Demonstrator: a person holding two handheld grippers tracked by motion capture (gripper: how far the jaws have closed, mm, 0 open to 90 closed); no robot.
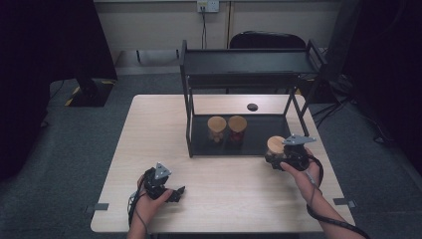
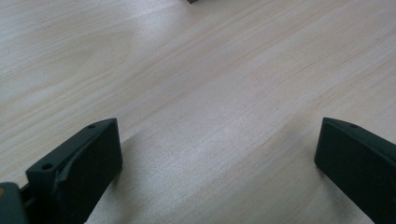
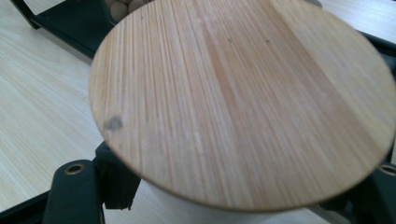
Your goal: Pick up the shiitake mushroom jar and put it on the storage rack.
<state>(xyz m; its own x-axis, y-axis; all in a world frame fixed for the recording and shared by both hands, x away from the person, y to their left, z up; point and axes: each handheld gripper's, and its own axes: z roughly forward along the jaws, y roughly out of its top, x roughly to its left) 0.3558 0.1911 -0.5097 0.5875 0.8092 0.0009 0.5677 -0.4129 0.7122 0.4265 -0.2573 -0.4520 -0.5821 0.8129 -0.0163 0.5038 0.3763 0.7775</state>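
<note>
My right gripper (image 1: 276,155) is shut on a jar with a round bamboo lid (image 1: 275,144) just in front of the black rack's (image 1: 189,124) lower shelf, at its right end. In the right gripper view the jar's lid (image 3: 240,100) takes up most of the picture, with the black jaws under its rim on both sides. Two more bamboo-lidded jars stand side by side on the lower shelf, a pale-filled jar (image 1: 216,129) and a red-filled jar (image 1: 237,129). My left gripper (image 1: 175,194) rests low on the table at the front left, jaws wide apart over bare wood (image 2: 215,140).
The rack's upper shelf (image 1: 246,62) is bare. A small dark round object (image 1: 252,106) lies on the table behind the rack. A black chair (image 1: 266,40) stands beyond the table's far edge. Light wooden tabletop (image 1: 149,134) stretches left of the rack.
</note>
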